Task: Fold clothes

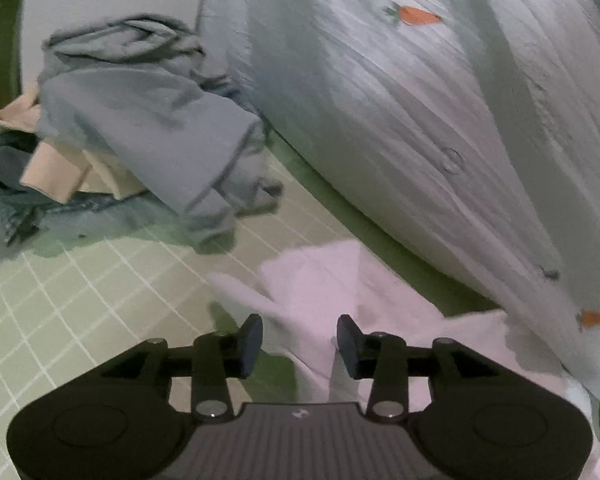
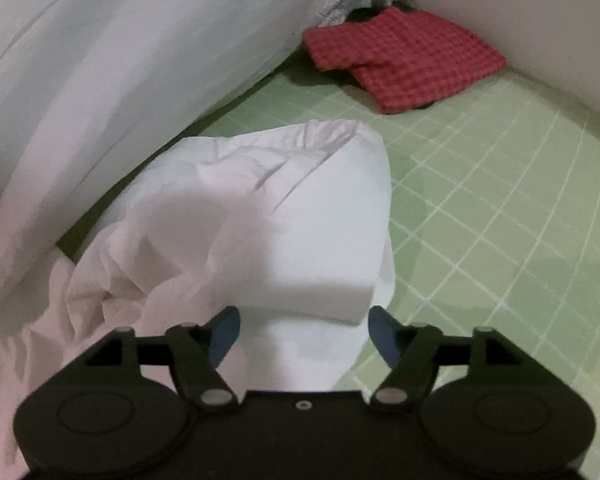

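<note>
Lying on the green checked bed sheet (image 2: 500, 184), the white garment (image 2: 300, 216) is sitting partly folded beside the pale carrot-print duvet (image 1: 380, 100). Both tools are hovering just over it: the left hand-held gripper (image 1: 299, 344) is spread wide, holding nothing, and the right hand-held gripper (image 2: 304, 338) is spread too, straddling the garment's near edge. A red checked cloth (image 2: 404, 60) is lying folded near the wall, and a grey clothes heap (image 1: 140, 120) is waiting well apart.

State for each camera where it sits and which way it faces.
Left wrist: behind the open left tool, facing the grey clothes pile; only the tool shows.
Right wrist: behind the open right tool, facing the red checked cloth; only the tool shows.
Shared: white garment, green grid sheet, carrot-print duvet.
</note>
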Demonstrator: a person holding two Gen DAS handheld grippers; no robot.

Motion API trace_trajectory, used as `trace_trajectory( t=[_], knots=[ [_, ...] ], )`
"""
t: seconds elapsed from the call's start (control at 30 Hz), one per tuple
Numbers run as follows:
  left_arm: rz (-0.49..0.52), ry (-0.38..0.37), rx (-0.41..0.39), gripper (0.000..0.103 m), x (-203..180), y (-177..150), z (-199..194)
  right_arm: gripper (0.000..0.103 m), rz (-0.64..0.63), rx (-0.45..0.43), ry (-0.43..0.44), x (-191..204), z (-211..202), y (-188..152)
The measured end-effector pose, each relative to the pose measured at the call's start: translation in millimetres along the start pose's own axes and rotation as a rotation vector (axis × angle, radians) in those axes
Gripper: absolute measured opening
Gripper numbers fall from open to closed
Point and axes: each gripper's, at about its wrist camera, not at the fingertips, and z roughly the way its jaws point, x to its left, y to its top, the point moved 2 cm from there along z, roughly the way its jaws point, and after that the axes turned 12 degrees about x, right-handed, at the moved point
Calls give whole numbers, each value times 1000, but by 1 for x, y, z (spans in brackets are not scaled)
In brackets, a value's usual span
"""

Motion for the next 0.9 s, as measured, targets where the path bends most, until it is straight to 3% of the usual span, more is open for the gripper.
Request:
trace_trajectory(
  t=[0.2,0.5,0.73,0.77,0.87,0.9],
  knots=[
    [-150,-12,49,44,34,12,14,82,60,26,-7,-1,9,-11],
    [-413,-163,161,48,64,13,56,87,133,41,12,0,23,-11],
    [-533,-296,211,49,69,5,76,90,139,15,34,3,24,-2],
    [-536,-305,215,47,68,5,79,91,143,13,41,3,25,-1],
    [-523,-313,221,20,61,9,86,96,168,27,48,1,31,2],
    [-514,-310,221,16,57,11,89,97,176,39,48,0,36,4]
  ],
)
